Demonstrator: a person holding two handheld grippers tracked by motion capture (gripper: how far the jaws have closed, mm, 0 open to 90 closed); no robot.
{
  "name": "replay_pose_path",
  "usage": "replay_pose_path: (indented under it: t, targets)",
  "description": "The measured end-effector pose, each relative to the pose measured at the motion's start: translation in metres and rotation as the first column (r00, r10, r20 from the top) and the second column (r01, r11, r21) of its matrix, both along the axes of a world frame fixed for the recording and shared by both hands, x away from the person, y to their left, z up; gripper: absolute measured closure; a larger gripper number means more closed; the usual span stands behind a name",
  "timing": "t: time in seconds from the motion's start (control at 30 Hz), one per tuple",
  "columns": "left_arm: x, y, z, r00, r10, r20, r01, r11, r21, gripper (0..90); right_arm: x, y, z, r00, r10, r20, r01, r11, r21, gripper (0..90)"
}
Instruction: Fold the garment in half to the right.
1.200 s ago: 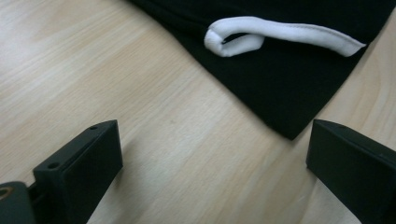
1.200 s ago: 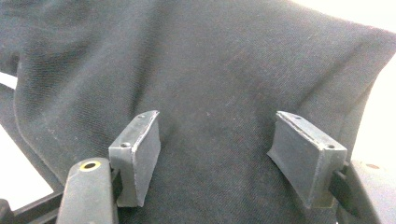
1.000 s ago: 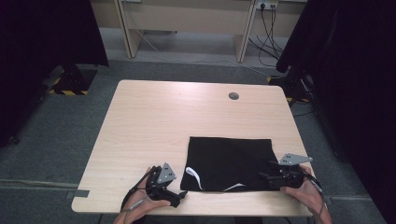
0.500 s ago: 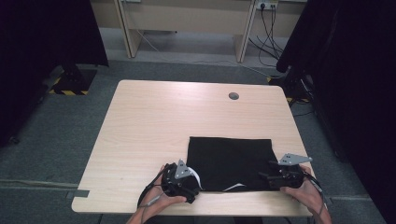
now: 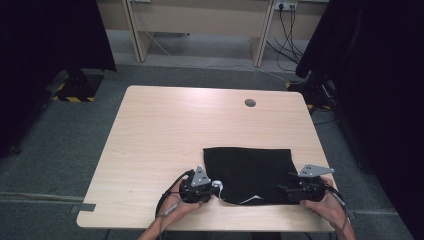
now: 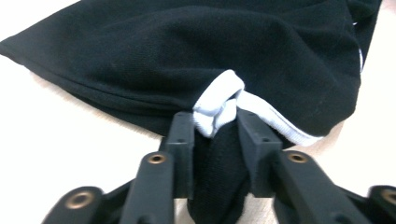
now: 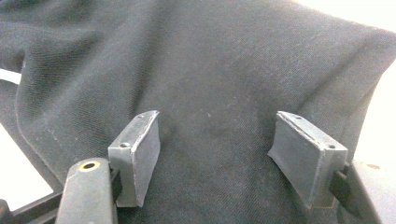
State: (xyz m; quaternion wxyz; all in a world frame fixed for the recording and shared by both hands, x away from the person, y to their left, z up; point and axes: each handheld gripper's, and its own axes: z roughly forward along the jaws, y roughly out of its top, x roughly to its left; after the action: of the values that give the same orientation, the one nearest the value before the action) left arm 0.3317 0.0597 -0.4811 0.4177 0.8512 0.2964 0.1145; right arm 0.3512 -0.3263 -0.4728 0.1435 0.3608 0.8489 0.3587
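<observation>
A folded black garment point(image 5: 250, 167) with white trim lies at the table's near right. My left gripper point(image 5: 213, 186) is at its near left corner. In the left gripper view the jaws have just been closing, and my left gripper point(image 6: 215, 125) is now shut on a bunched fold of black cloth point(image 6: 187, 42) and white trim point(image 6: 218, 99). At the garment's near right corner, my right gripper point(image 5: 286, 190) stands still. In its own view, my right gripper point(image 7: 215, 144) is open, its pads wide apart, with the black fabric point(image 7: 210, 70) lying under and between them.
The light wooden table point(image 5: 165, 130) has a round cable hole point(image 5: 250, 103) at the far right. Dark curtains hang on both sides of the room. Beyond the table stand desk legs and cables point(image 5: 287, 30) over grey carpet.
My left gripper has slid right from the bare table to the garment's near left corner and closed on the white-trimmed cloth. The right gripper has stayed put.
</observation>
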Motion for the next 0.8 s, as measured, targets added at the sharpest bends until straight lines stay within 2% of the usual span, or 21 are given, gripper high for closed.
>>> replay_pose_path:
  t: [0.17,0.43,0.53,0.6,0.67,0.8]
  targets:
    - [-0.004,-0.003,0.001,0.9999,-0.016,0.005,0.016,0.9998,0.012,74.9,0.000,-0.001,0.001,1.0000,0.000,-0.004,0.000,1.0000,-0.007,33.0]
    - [-0.010,-0.004,0.000,0.9996,-0.028,0.000,0.028,0.9996,-0.005,75.0,-0.007,-0.005,0.006,0.9998,-0.013,-0.018,0.012,0.9991,-0.040,33.6]
    - [-0.009,-0.003,-0.001,0.9996,-0.027,-0.012,0.027,0.9995,-0.014,74.8,-0.008,-0.003,0.015,0.9992,-0.038,0.013,0.038,0.9993,-0.001,33.5]
    - [-0.010,-0.004,0.000,0.9997,-0.023,-0.007,0.023,0.9997,-0.009,74.7,-0.009,0.000,0.023,0.9989,-0.036,0.029,0.035,0.9983,0.046,32.4]
    - [-0.011,-0.004,0.000,0.9997,-0.022,-0.006,0.022,0.9997,-0.008,74.5,-0.008,0.005,0.028,0.9986,-0.039,0.036,0.036,0.9969,0.069,30.9]
    - [-0.010,-0.004,-0.001,0.9997,-0.020,-0.011,0.020,0.9997,-0.013,74.5,-0.003,0.021,0.033,0.9991,-0.025,0.036,0.022,0.9972,0.071,29.1]
